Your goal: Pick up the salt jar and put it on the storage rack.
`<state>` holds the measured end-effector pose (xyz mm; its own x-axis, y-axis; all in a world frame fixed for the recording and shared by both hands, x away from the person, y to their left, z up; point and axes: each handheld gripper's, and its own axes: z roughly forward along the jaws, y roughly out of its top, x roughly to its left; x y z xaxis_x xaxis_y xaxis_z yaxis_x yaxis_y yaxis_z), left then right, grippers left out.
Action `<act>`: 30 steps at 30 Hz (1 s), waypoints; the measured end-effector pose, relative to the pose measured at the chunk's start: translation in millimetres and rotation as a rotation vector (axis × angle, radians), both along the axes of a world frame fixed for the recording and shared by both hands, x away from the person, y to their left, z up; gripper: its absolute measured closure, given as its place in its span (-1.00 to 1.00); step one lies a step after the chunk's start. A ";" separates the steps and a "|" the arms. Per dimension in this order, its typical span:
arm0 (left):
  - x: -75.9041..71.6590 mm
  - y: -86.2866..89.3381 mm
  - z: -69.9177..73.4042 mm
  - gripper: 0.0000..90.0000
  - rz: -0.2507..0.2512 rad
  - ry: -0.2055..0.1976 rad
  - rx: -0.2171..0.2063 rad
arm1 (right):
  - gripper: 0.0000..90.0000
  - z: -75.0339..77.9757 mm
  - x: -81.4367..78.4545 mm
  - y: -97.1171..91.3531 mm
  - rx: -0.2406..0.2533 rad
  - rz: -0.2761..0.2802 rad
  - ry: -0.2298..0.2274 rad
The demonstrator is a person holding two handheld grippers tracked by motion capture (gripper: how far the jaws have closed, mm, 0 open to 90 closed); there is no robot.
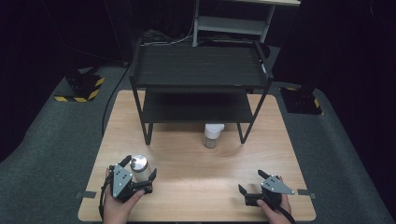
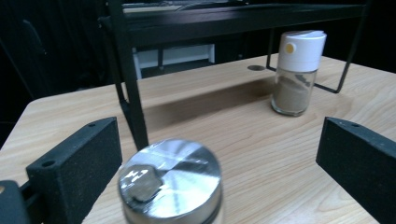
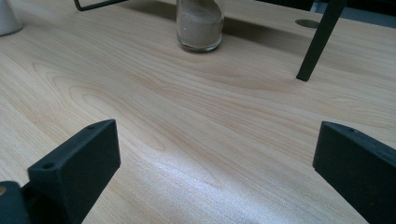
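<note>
Left hand [image 1: 116,205]: comes in from the bottom edge, wrapped around its gripper.
Left gripper [image 1: 139,170]: low at the near left, jaws spread wide apart.
Right hand [image 1: 275,207]: at the near right, grasping its gripper.
Right gripper [image 1: 251,182]: jaws spread wide, nothing between them.

Laboratory recording booth, black curtains [image 1: 42,32] enclosing the space, grey carpet [image 1: 42,154] covering the floor, hazard-striped stand bases [image 1: 81,88] flanking a light wooden table [image 1: 196,182], cables [image 1: 161,37] lying behind a black 2-tier rack [image 1: 198,70] standing on it.
</note>
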<state>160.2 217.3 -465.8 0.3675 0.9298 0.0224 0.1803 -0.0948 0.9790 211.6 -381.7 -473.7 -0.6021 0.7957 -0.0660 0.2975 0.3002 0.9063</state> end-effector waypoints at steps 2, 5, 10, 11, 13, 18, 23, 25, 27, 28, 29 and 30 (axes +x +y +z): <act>0.8 -0.4 -1.5 -0.99 0.010 0.006 0.003 | -0.99 0.0 -0.1 0.2 -0.001 -0.001 0.000; 2.3 0.5 -3.7 -0.99 0.013 0.012 0.004 | -0.99 0.1 -0.1 0.5 -0.003 0.000 -0.001; 5.3 2.9 -8.8 -0.99 0.019 0.023 0.000 | -0.99 0.1 -0.1 0.3 -0.002 0.001 -0.001; 5.9 3.5 -10.2 -0.99 0.022 0.025 -0.002 | -0.99 0.0 -0.1 0.3 -0.002 0.000 -0.001; 7.2 4.1 -12.2 -0.99 0.029 0.031 -0.003 | -0.99 0.2 -0.6 0.9 -0.011 0.001 -0.006; 12.1 6.9 -17.6 -0.98 0.026 0.052 -0.018 | -0.99 0.2 -0.6 -1.3 -0.008 -0.008 -0.004; 15.0 8.9 -21.7 -0.85 0.026 0.060 -0.028 | -0.99 0.1 -0.4 -3.7 -0.003 -0.017 -0.002; 14.4 9.5 -22.8 -0.78 0.031 0.056 -0.028 | -0.99 0.2 -0.2 -4.2 -0.004 -0.017 -0.003; 14.1 11.4 -23.8 -0.66 0.030 0.052 -0.032 | -0.99 0.1 0.0 -4.6 -0.002 -0.017 -0.002; 13.9 11.8 -24.1 -0.62 0.030 0.052 -0.034 | -0.99 0.2 0.1 -4.7 -0.002 -0.017 -0.001; 13.8 12.2 -24.3 -0.57 0.029 0.052 -0.034 | -0.99 0.1 0.1 -4.8 -0.002 -0.017 -0.001; 14.0 13.0 -24.6 -0.54 0.026 0.053 -0.036 | -0.99 0.1 0.0 -4.7 -0.003 -0.017 -0.002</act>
<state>174.1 230.3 -490.4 0.3430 0.9388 -0.0297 0.2341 -0.0548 0.9707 211.6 -386.4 -473.6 -0.5879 0.8059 -0.0694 0.3007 0.2974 0.9062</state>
